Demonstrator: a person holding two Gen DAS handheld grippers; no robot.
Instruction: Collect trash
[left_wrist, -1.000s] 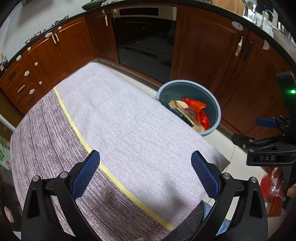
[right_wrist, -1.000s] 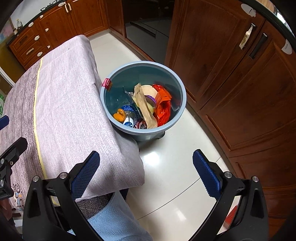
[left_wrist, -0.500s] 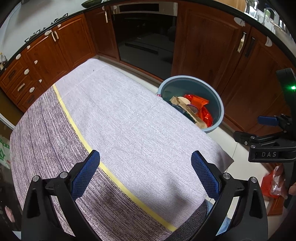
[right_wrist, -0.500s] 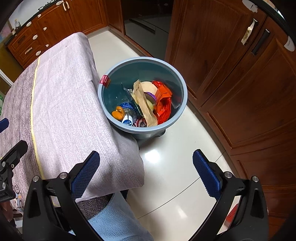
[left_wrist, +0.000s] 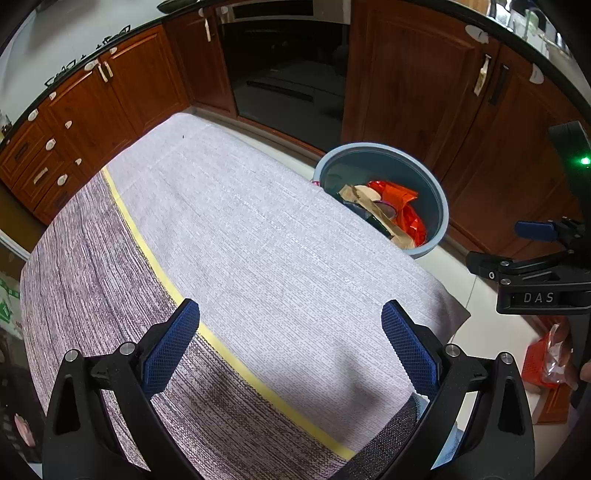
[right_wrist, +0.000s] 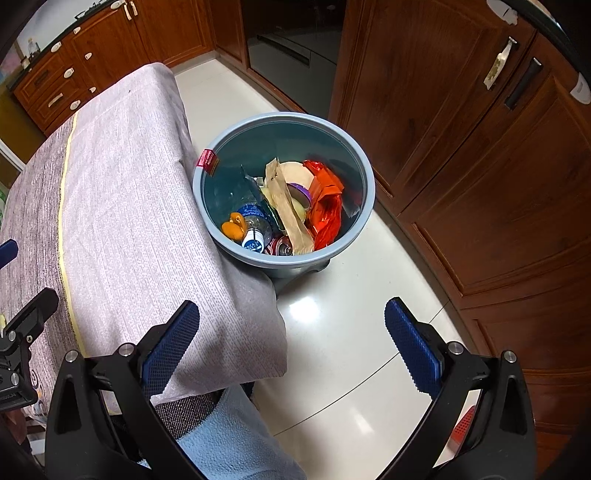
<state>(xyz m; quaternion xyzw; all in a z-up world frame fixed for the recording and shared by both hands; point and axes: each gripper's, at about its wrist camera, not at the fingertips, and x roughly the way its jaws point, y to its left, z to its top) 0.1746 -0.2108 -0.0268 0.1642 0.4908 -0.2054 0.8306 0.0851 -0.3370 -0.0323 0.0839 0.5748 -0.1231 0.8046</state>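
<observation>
While hovering over tablecloth (left_wrist: 258, 258), left gripper (left_wrist: 291, 343) spread wide, empty; right gripper (right_wrist: 299, 343) likewise ("DAS" on body), near bin (right_wrist: 354, 155) of trash (right_wrist: 291, 206).

Matt woven tablecloth (left_wrist: 258, 258), smooth plastic bin (right_wrist: 364, 206), glossy floor tiles (right_wrist: 332, 332), polished wood cabinets (right_wrist: 480, 184).

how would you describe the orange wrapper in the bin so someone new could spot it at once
Find the round grey-blue trash bin on the white floor beside the cloth-covered table, in front of the wooden cabinets. Inside, on the side away from the table, lies the orange wrapper. It is the only shiny, crinkled red-orange piece, right of the long brown paper strip.
</observation>
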